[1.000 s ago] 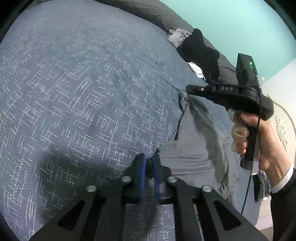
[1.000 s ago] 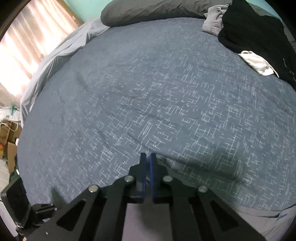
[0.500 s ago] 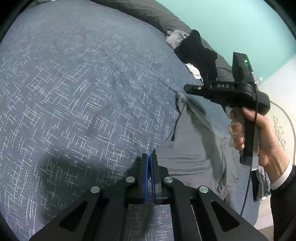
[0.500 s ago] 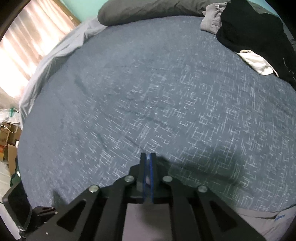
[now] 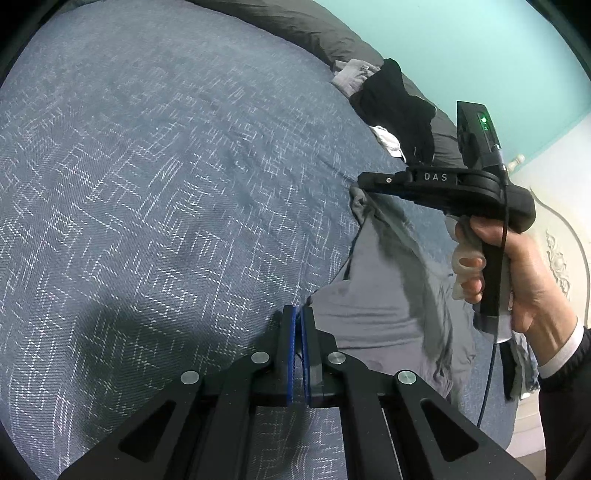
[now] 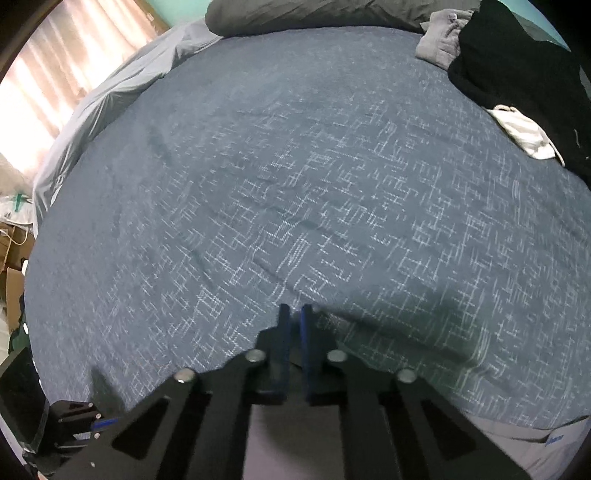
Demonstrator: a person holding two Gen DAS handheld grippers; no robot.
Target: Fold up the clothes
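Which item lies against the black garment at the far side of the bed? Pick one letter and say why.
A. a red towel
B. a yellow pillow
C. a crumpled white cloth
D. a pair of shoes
C: a crumpled white cloth sits at the edge of the black garment on the blue patterned bedspread; no red towel, shoes or yellow pillow is in either view.

Clothes: 1 grey garment [image 5: 384,306] spread out; 1 black garment [image 5: 397,110]; 1 pale grey item [image 5: 349,75]; 1 white item [image 5: 386,138]. Also 2 grippers, left [image 5: 297,314] & right [image 6: 293,314]; 1 dark pillow [image 6: 314,13]; 1 patterned bedspread [image 5: 166,184].
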